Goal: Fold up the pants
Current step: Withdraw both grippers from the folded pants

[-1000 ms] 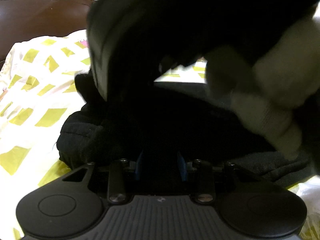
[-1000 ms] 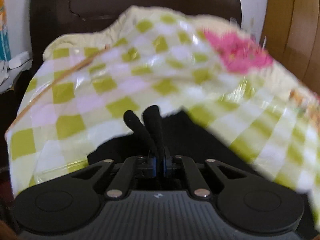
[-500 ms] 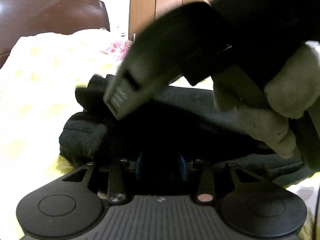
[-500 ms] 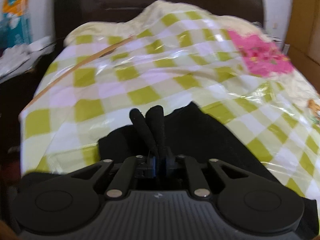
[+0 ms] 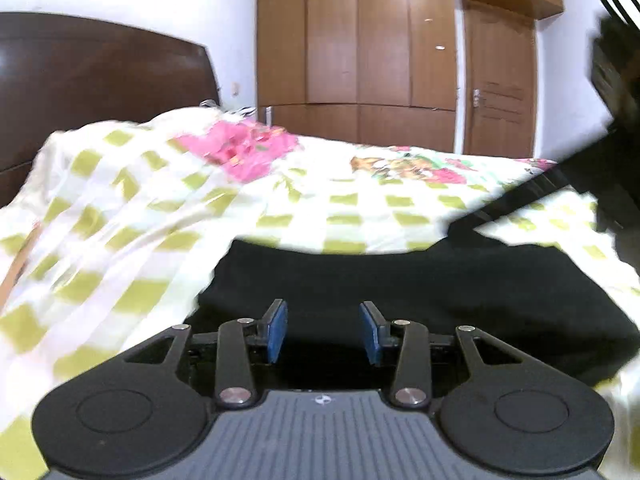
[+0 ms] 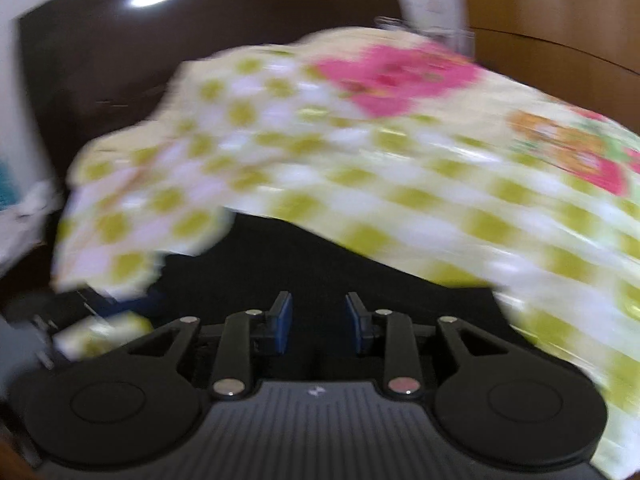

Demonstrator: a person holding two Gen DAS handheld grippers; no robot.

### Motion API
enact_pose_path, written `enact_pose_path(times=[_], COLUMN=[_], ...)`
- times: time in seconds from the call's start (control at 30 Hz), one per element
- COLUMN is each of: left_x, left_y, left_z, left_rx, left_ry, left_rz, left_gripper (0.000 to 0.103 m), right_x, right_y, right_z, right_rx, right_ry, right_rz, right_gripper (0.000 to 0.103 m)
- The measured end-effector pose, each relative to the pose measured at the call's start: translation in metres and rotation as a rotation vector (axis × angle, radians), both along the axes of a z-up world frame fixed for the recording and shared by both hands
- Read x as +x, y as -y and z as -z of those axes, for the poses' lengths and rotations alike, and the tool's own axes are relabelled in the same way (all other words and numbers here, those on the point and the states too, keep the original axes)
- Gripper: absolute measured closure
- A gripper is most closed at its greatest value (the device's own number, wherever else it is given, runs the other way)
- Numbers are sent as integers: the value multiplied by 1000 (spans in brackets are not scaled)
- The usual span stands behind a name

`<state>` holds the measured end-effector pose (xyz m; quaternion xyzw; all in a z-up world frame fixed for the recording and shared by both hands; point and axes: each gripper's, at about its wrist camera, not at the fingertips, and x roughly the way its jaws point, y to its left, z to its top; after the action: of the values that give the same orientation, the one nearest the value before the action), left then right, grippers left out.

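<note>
Pants (image 5: 400, 288) — black, spread flat on the bed (image 5: 344, 208) with its yellow-green checked sheet, just ahead of both claws, far edge toward the dark headboard (image 5: 96, 80). Left claw (image 5: 322, 330) open, blue pads apart and empty, low over the near part of the dark cloth; wooden wardrobe (image 5: 360, 48) and door (image 5: 500, 88) behind the bed. Right claw (image 6: 317, 322) likewise parted and gripping nothing, above the same cloth — blurred view, contact with the fabric impossible to judge.

Matt black cloth pants (image 5: 420, 280), glossy checked bedsheet (image 5: 140, 216), polished dark wood headboard (image 5: 100, 80)
</note>
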<state>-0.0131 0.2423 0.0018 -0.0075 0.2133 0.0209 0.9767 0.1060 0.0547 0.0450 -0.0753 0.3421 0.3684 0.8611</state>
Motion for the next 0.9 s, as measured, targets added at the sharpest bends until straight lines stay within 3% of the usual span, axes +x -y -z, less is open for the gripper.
enact_pose_path(times=[0.13, 0.2, 0.3, 0.5, 0.67, 0.9], left_x=[42, 59, 59, 52, 49, 53], left_y=[19, 26, 31, 39, 53, 69], left_z=[12, 32, 42, 25, 18, 13], left_rx=[-10, 15, 33, 66, 81, 89], left_ry=[-61, -163, -182, -195, -215, -233], left_rz=[46, 42, 49, 29, 67, 91], left_gripper=[50, 50, 50, 49, 49, 49], right_x=[23, 32, 41, 27, 33, 50], right_y=[62, 89, 126, 169, 203, 217], right_z=[17, 29, 42, 56, 88, 114], right_rx=[-52, -48, 0, 103, 365, 531], right_ry=[-64, -115, -207, -304, -543, -663], right_rz=[245, 340, 448, 460, 448, 340], right_gripper=[74, 74, 74, 66, 60, 55])
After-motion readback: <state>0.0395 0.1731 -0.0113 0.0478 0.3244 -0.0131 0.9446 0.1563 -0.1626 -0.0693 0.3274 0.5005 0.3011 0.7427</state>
